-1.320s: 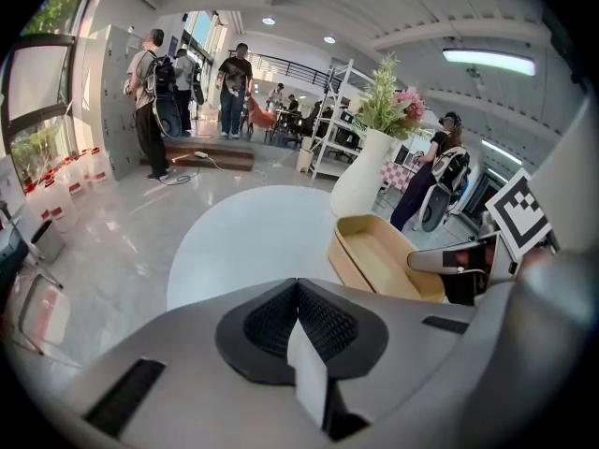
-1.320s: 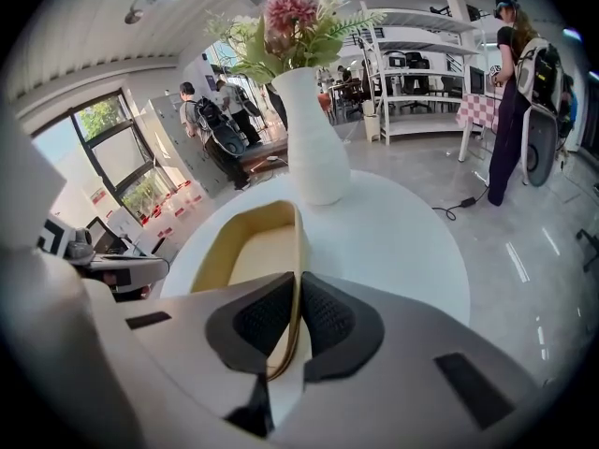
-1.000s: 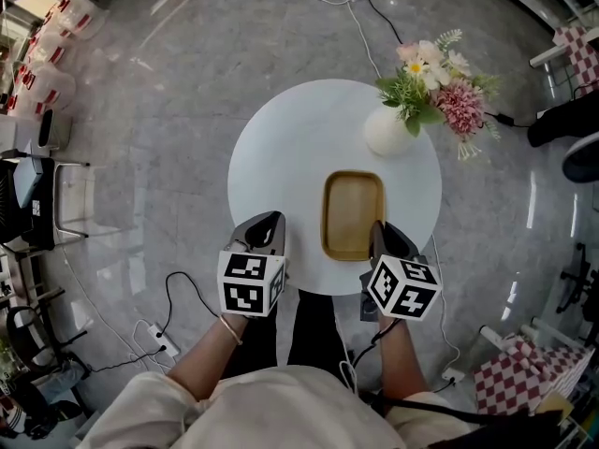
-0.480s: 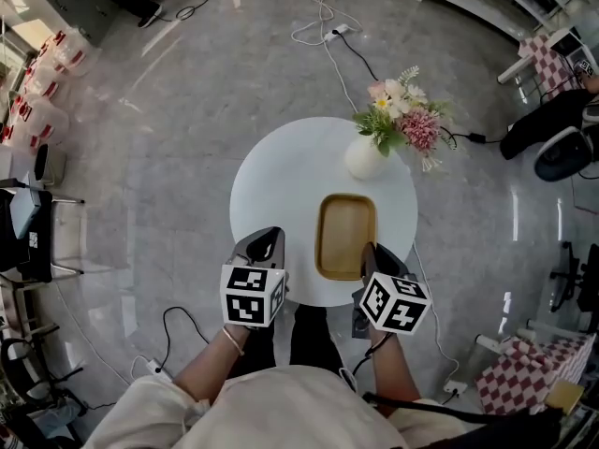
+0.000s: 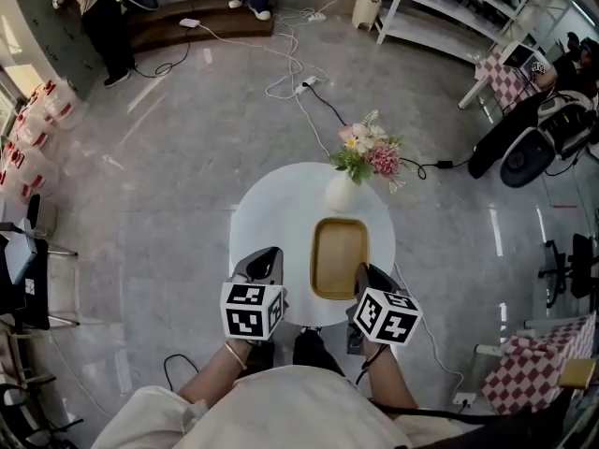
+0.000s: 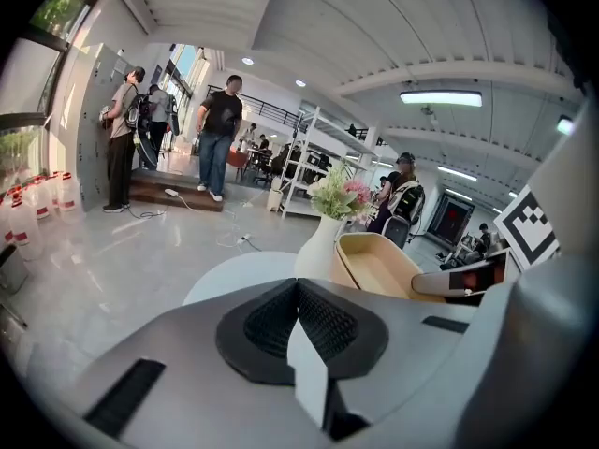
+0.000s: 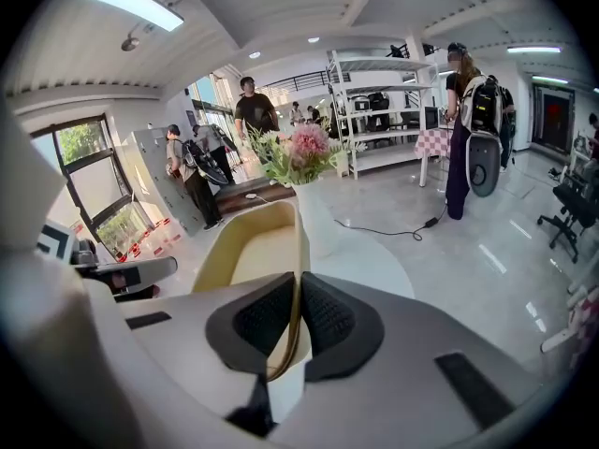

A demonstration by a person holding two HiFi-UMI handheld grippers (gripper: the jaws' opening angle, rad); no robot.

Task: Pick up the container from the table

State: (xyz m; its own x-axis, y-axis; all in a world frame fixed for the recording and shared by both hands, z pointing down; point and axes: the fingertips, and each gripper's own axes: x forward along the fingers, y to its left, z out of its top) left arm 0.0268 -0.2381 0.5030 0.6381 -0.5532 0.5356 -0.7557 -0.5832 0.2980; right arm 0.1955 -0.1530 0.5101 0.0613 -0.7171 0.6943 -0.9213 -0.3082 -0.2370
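One container [image 5: 339, 255], long axis toward vase [image 5: 342, 193]; right gripper [image 5: 364, 276] pinching rim, left gripper [image 5: 270, 254] clenched

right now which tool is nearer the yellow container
Right. The right tool is clamped on the near right rim of the container. The left tool is shut and empty, off to the container's left and not touching it.
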